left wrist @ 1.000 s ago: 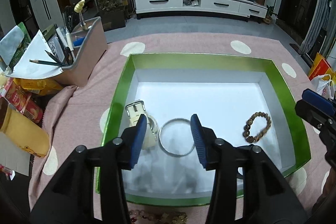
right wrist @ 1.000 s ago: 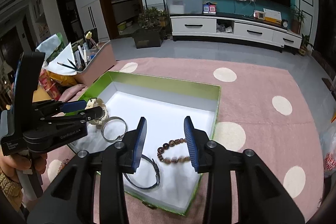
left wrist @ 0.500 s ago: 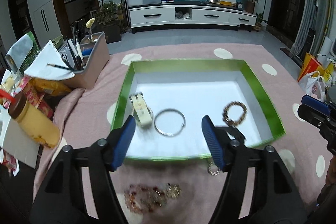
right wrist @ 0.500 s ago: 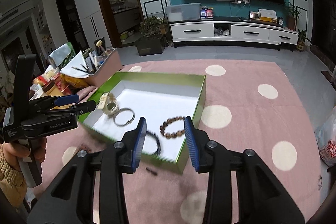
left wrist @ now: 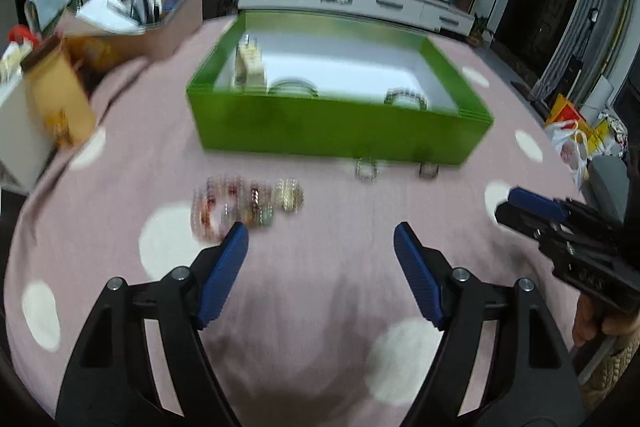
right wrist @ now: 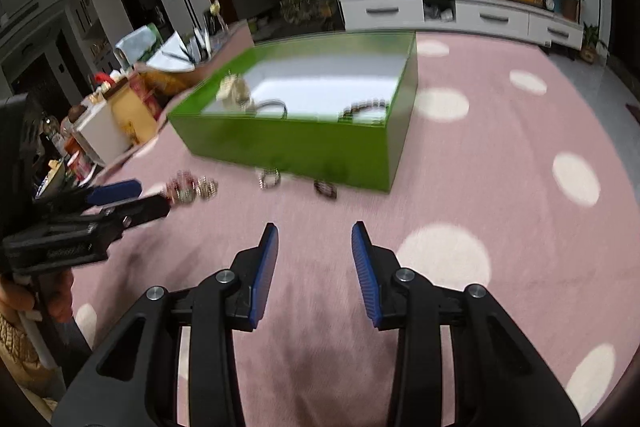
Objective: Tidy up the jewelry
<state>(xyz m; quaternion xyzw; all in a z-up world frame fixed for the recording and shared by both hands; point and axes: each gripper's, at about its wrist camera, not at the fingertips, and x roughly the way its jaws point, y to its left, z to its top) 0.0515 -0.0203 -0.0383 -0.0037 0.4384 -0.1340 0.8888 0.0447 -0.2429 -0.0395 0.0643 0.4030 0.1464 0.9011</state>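
Pink cloth with white dots (left wrist: 320, 259) now fills most of both views; a second ago I was looking straight down into the green box (left wrist: 336, 131), so I have pulled both tools back and low, out over the table. Reading: the drop-off inside is done and I am lining up for the next piece.

Box contents as they lie: pale watch (left wrist: 250, 65) at the left wall, silver bangle (left wrist: 293, 87) beside it, brown bead bracelet (left wrist: 404, 98) toward the right.

Left gripper (left wrist: 320, 241): fingers spread wide, holding nothing. Right gripper (right wrist: 315, 239): fingers parted, narrower gap, also empty.

Still on the cloth: a heap of beaded bracelets (left wrist: 246, 203) just ahead of my left finger; two small pieces (left wrist: 366, 169) against the box's near wall, probably rings, though motion blur prevents certainty.

Obstacles: the box's tall near wall must be cleared on each carry. The clutter at left, yellow jar (left wrist: 56, 95) included, sits well apart from the heap.
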